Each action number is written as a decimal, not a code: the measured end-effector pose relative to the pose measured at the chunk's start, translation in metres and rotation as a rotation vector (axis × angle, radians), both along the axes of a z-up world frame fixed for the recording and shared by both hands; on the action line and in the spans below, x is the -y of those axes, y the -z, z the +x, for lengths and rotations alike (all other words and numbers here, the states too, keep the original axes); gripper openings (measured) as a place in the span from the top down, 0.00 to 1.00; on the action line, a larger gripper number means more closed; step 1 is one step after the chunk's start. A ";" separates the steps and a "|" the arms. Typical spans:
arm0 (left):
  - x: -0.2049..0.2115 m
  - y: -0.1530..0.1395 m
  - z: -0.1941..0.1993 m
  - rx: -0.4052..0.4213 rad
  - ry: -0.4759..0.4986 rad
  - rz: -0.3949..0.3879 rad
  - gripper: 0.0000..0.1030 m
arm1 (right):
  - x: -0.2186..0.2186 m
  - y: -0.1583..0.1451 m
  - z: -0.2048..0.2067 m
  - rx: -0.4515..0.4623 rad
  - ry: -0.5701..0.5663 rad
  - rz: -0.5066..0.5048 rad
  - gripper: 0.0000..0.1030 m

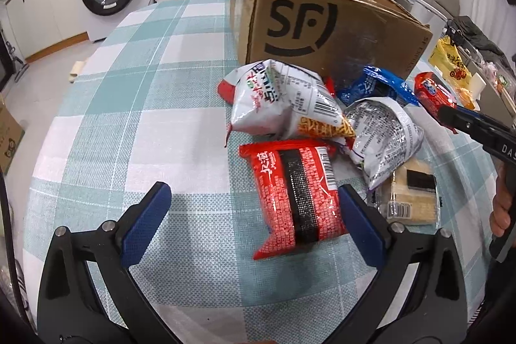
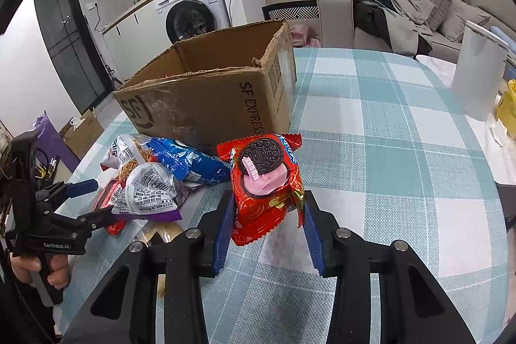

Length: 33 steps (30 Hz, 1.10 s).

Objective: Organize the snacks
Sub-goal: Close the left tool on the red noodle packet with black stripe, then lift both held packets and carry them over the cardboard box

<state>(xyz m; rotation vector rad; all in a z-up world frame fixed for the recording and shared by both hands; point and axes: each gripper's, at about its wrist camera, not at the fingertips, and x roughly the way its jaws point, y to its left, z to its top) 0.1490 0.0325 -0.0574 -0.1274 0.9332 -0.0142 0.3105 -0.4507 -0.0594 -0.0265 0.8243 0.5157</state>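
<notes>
Clamped between the blue pads of my right gripper [image 2: 267, 231] is the red Oreo packet [image 2: 266, 182], lifted just clear of the checked tablecloth [image 2: 387, 150] in front of the cardboard box [image 2: 206, 92]. It should be light and crinkly, the foil slippery and the biscuits breakable, so I judge a gentle squeeze across its lower sides best. Its face shows a dark cookie with pink cream. My left gripper [image 1: 254, 224] stands wide open over the red noodle packet [image 1: 296, 199], gripping nothing. Beyond it lie the blue packet [image 2: 190, 162] and a white snack bag [image 1: 280, 102].
</notes>
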 end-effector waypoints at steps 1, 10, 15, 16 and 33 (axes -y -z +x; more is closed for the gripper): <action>0.000 0.000 0.001 -0.002 0.005 -0.005 0.04 | 0.000 -0.001 0.000 0.002 0.003 0.003 0.60; 0.013 -0.003 -0.005 0.018 0.088 -0.031 0.48 | 0.000 -0.009 -0.006 0.016 -0.009 0.026 0.60; 0.012 -0.004 -0.008 0.024 0.104 -0.065 0.60 | 0.000 -0.009 -0.008 0.019 -0.013 0.029 0.60; 0.012 -0.005 -0.008 0.025 0.105 -0.065 0.60 | 0.000 -0.009 -0.009 0.021 -0.014 0.030 0.60; 0.004 -0.037 -0.026 0.115 0.095 -0.075 0.60 | -0.001 -0.023 -0.019 0.059 -0.031 0.074 0.60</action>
